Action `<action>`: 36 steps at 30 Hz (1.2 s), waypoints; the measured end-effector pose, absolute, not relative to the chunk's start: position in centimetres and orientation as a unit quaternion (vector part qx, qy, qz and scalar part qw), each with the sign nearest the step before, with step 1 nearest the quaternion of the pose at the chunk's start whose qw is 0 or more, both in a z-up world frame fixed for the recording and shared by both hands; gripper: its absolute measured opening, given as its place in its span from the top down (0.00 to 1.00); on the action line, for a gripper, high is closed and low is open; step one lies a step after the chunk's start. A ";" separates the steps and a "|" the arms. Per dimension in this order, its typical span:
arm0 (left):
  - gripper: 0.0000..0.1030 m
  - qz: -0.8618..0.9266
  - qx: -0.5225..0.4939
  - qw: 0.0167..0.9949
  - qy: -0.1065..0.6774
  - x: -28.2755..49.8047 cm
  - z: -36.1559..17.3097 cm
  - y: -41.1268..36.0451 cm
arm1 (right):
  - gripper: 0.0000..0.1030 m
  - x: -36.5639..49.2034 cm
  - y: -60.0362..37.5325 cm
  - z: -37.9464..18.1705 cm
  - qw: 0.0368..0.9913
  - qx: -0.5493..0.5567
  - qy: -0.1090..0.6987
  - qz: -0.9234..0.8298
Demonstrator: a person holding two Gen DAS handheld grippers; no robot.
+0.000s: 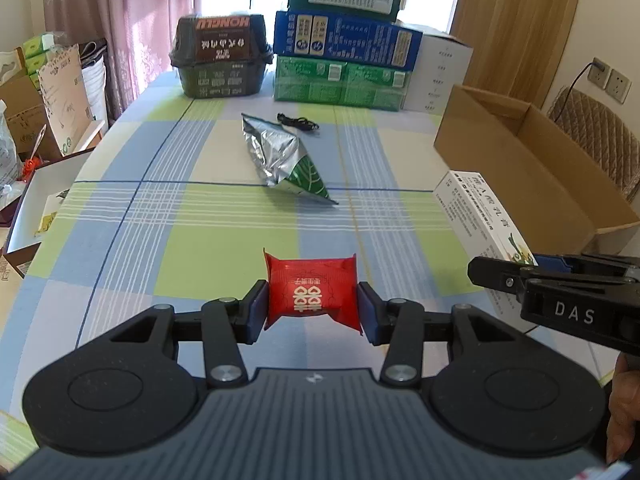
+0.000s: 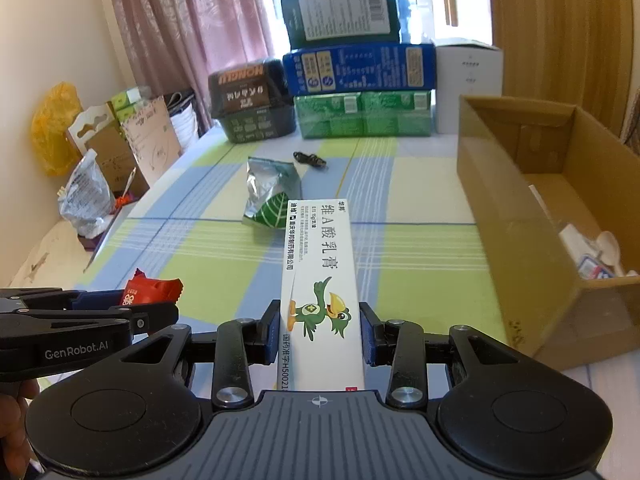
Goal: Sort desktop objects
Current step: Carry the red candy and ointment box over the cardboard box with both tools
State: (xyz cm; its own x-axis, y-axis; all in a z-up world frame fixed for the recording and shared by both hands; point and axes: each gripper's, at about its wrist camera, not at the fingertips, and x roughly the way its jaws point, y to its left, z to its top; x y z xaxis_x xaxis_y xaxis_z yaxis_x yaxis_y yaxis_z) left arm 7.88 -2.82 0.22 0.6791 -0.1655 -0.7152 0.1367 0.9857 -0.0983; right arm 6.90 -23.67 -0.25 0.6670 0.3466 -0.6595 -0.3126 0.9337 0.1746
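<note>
My left gripper (image 1: 312, 306) is shut on a small red packet (image 1: 311, 290) with white characters, held above the checked tablecloth. My right gripper (image 2: 319, 330) is shut on a long white ointment box (image 2: 320, 276) printed with a green bird. The left wrist view shows that box (image 1: 476, 216) and the right gripper (image 1: 496, 276) at the right edge. The red packet (image 2: 150, 290) and the left gripper (image 2: 160, 306) appear low on the left of the right wrist view. A silver and green foil bag (image 1: 284, 160) (image 2: 270, 196) lies mid-table. A black cable (image 1: 298, 122) (image 2: 310, 159) lies behind it.
An open cardboard box (image 2: 508, 200) (image 1: 532, 168) stands at the table's right side, with white items in its bottom. Stacked green, blue and dark boxes (image 1: 344, 56), a dark tub (image 1: 220, 56) and a white carton (image 2: 468, 88) line the far edge. Cartons and bags (image 2: 100, 160) crowd the floor on the left.
</note>
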 end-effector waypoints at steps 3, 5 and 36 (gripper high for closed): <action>0.60 -0.083 -0.016 0.918 0.387 7.0 1.2 -3.4 | 0.65 6.1 -24.3 0.9 0.917 0.026 0.358 0.176; 0.60 -0.083 -0.016 0.919 0.384 6.4 1.8 -3.7 | 0.65 5.5 -24.8 1.6 0.919 0.027 0.353 0.175; 0.60 -0.146 0.020 0.924 0.353 3.2 6.5 -11.2 | 0.65 1.1 -34.1 6.1 0.940 0.024 0.323 0.109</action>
